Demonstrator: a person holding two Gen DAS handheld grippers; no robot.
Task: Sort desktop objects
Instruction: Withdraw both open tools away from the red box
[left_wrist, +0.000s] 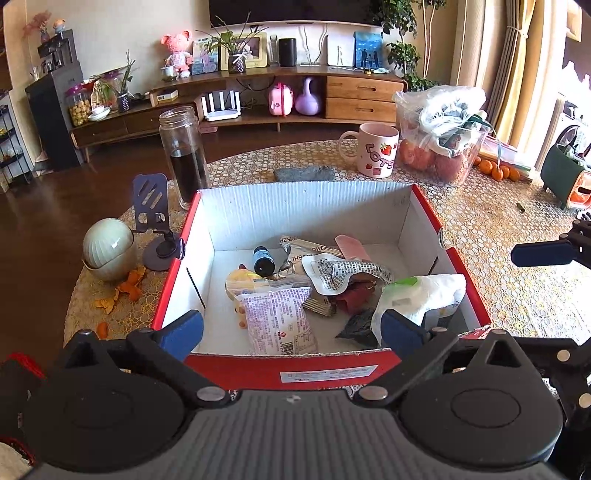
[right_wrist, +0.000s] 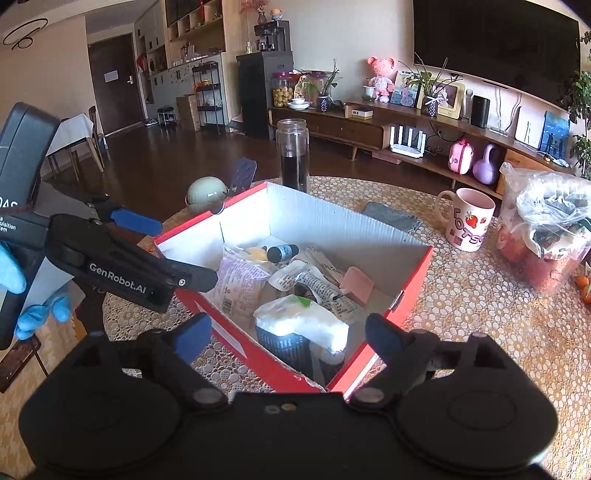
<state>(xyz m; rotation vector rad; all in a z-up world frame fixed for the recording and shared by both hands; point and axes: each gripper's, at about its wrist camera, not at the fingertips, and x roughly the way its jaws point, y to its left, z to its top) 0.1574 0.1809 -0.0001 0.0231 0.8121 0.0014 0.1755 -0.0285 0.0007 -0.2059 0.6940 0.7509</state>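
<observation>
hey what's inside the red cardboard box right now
The red box holds a small dark bottle, snack packets including a purple-printed one, a pink item and a white wipes pack. Whatever lies beneath this pile is covered.

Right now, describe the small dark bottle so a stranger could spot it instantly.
Find the red cardboard box with white inside walls on the lace-covered table. Look among the packets near its far wall. The small dark bottle lies there on its side, the only hard, rounded item, with a blue label, beside flat crinkled wrappers.
</observation>
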